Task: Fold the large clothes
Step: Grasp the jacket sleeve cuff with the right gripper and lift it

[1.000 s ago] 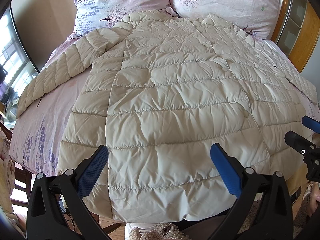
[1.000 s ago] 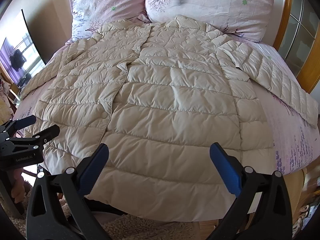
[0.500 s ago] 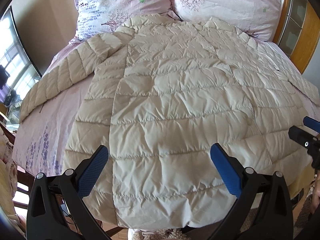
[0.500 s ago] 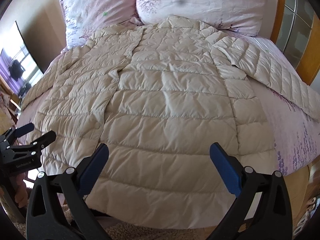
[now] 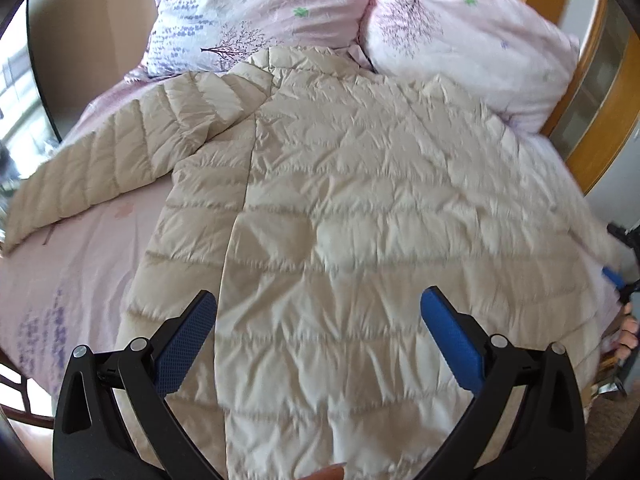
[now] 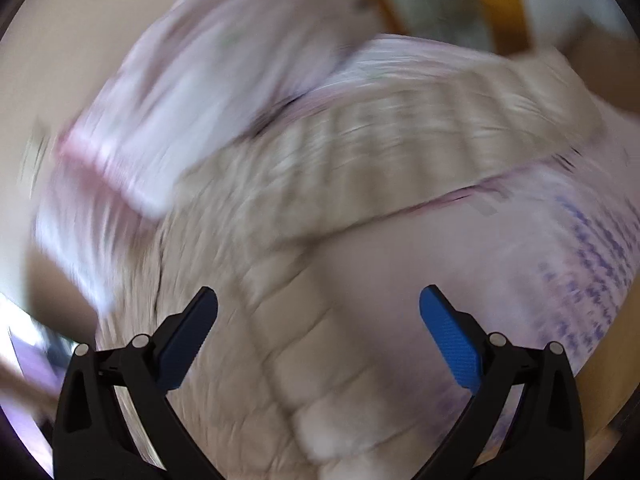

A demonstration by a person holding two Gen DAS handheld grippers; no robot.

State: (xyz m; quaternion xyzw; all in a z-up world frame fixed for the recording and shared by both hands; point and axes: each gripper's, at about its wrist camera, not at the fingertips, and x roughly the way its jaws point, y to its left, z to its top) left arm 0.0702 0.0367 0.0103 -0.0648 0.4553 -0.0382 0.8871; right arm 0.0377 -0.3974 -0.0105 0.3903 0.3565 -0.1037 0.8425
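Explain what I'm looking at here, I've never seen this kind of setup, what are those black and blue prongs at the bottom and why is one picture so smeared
No robot arm here: a person holds a two-finger clamp tool in each hand, and a wide-angle camera on each tool looks forward along its fingers. The prongs are those fingers, black arms with blue pads.

One picture comes from the left gripper, the other from the right gripper. Both are open and hold nothing.

On the bed lies a cream quilted coat, spread flat, one sleeve stretched sideways. Two pink printed pillows sit at the head of the bed. The right gripper also shows at the far right edge of the left view.

The right view is smeared by motion blur; the coat's other sleeve is only roughly visible there.
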